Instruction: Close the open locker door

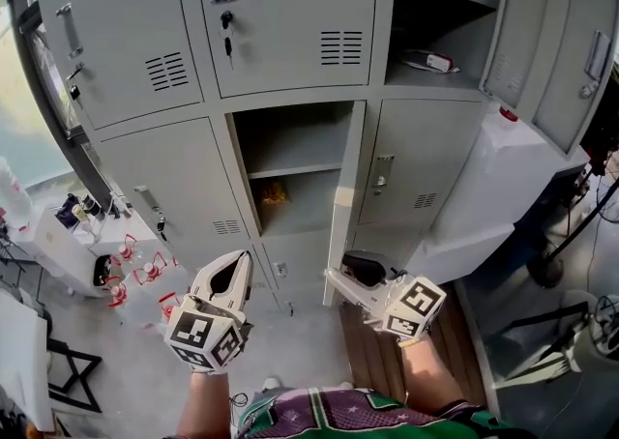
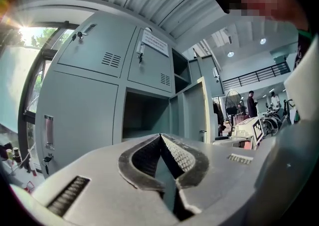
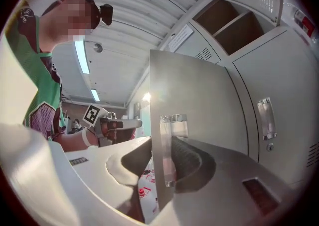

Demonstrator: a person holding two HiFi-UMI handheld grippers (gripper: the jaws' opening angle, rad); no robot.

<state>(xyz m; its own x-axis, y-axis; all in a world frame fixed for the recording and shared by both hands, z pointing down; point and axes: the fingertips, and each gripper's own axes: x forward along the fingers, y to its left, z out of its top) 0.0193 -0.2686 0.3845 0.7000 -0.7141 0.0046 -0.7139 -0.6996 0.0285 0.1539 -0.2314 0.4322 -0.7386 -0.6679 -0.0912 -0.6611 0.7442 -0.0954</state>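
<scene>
A grey locker bank (image 1: 290, 21) fills the far wall. Mid-row, the open locker door (image 1: 340, 224) stands edge-on, its free edge pinched by the right gripper (image 1: 344, 278). The left gripper (image 1: 235, 265) is closed and empty. That thin-edge grip may slip mid-swing.

The orange thing (image 1: 274, 193) in the open middle compartment (image 1: 290, 142) is too small to name. So is the white and red item (image 1: 430, 62) in the top right compartment (image 1: 455, 16), whose top the picture's edge cuts off. The label (image 2: 154, 43) has unreadable print. In the right gripper view, the open locker door (image 3: 194, 100) hides the middle compartment.
</scene>
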